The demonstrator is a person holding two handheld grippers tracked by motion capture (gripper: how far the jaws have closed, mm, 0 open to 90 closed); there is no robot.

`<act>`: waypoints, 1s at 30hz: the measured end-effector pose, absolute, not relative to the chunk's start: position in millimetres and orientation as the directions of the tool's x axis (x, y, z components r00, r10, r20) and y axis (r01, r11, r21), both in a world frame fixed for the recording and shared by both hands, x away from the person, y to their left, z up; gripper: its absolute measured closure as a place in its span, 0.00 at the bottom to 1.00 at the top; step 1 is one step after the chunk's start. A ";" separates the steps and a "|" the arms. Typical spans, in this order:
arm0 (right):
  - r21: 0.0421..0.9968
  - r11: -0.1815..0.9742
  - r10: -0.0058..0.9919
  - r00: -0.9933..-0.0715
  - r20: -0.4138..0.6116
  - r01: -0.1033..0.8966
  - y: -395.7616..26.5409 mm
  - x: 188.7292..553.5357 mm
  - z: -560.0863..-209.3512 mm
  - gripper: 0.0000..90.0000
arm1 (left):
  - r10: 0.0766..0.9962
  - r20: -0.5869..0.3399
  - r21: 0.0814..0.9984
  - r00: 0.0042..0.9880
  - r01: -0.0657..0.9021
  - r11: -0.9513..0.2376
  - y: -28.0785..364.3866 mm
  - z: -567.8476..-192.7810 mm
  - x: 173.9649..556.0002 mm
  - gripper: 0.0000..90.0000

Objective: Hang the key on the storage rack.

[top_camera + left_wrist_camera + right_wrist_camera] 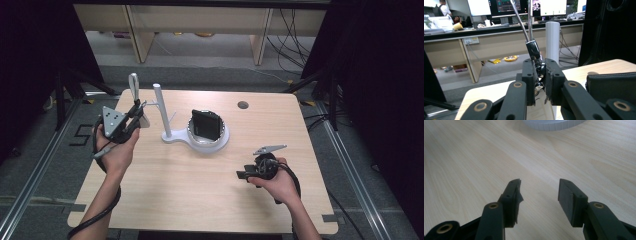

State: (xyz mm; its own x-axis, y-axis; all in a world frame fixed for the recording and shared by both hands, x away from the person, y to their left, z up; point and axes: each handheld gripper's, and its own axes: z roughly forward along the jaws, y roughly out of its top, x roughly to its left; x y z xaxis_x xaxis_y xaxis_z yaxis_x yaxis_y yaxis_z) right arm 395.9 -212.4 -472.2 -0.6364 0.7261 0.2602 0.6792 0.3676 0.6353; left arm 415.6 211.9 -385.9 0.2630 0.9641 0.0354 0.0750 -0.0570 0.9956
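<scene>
One slim silver metal loop with a dark glossy handle [533, 48] is pinched by that handle between the nearly closed jaws of the left gripper [540, 75], its bright wires rising up and away from the pads. In the high view the metal loop [133, 85] stands upright above the left gripper [131, 116], over the table's far left corner. Just to its right stands a white plastic stand with a tall round post [165, 120], whose base widens into a round white dish [220, 141] holding a black leather wallet-like case [206, 125] set on edge. The right gripper [242, 175] is held low over the light wooden table [200, 190] near its right front, well apart from the stand; its jaws [539, 192] are spread with bare tabletop between them.
</scene>
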 end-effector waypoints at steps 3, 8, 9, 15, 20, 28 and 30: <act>0.646 0.355 0.725 -0.635 0.265 0.675 -211.4 396.2 -474.1 0.59 | 0.965 0.089 0.993 0.248 0.057 -0.107 204.8 -389.1 414.8 0.88; 0.645 0.356 0.724 -0.636 0.266 0.676 -211.2 396.2 -473.9 0.59 | 0.962 0.132 0.988 0.239 0.049 -0.148 198.8 -391.9 415.2 0.87; 0.645 0.357 0.724 -0.636 0.266 0.676 -211.2 396.2 -473.9 0.59 | 0.960 0.154 0.985 0.236 0.045 -0.169 196.3 -393.2 415.8 0.87; 0.646 0.358 0.723 -0.638 0.265 0.674 -211.3 396.1 -473.9 0.59 | 0.958 0.150 0.983 0.242 0.065 -0.171 193.0 -397.1 418.2 0.87; 0.646 0.358 0.723 -0.638 0.266 0.674 -211.5 396.1 -474.1 0.59 | 0.955 0.126 0.984 0.267 0.088 -0.155 191.8 -402.0 420.4 0.85; 0.636 0.366 0.729 -0.634 0.258 0.680 -213.6 395.4 -471.6 0.59 | 0.953 0.085 0.985 0.290 0.122 -0.125 194.6 -407.6 418.2 0.68; 0.632 0.367 0.729 -0.633 0.260 0.682 -214.0 395.8 -471.7 0.59 | 0.951 0.070 0.985 0.301 0.131 -0.114 196.7 -409.7 415.1 0.67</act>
State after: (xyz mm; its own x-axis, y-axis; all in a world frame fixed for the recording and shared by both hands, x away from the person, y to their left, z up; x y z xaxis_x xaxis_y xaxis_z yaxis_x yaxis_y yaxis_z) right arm 395.8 -214.0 -471.7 -0.6329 0.7293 0.2598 0.6823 0.3668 0.6324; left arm 415.1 196.7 -409.7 0.3008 0.9511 0.0699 0.1313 -0.1139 0.9848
